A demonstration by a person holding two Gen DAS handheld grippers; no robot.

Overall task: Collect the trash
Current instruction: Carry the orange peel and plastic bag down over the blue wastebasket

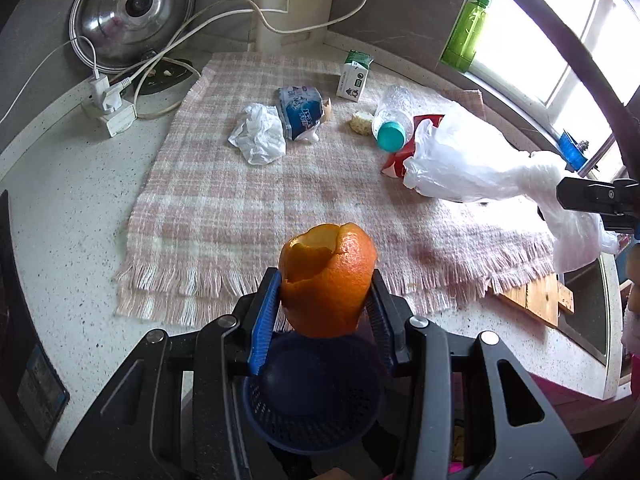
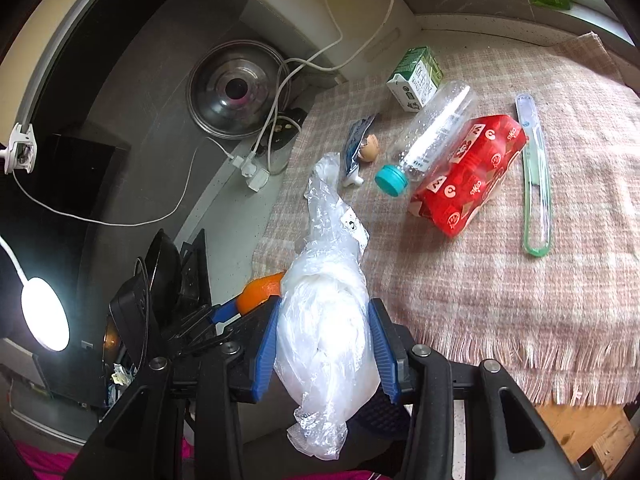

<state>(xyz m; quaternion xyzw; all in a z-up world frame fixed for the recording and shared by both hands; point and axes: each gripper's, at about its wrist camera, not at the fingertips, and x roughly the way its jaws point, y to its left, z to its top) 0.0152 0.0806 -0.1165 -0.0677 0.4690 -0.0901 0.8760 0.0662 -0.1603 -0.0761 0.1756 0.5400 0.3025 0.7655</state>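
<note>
My left gripper is shut on an orange peel, held above a dark blue mesh basket at the counter's front edge. My right gripper is shut on a clear plastic bag, which also shows in the left wrist view. On the pink plaid cloth lie a crumpled white bag, a blue-white wrapper, an eggshell, a clear bottle with teal cap, a red wrapper and a green-white carton.
A toothbrush case lies right of the red wrapper. A power strip with plugs and cables and a steel lid stand at the back left. A green soap bottle stands on the sill. A wooden board lies front right.
</note>
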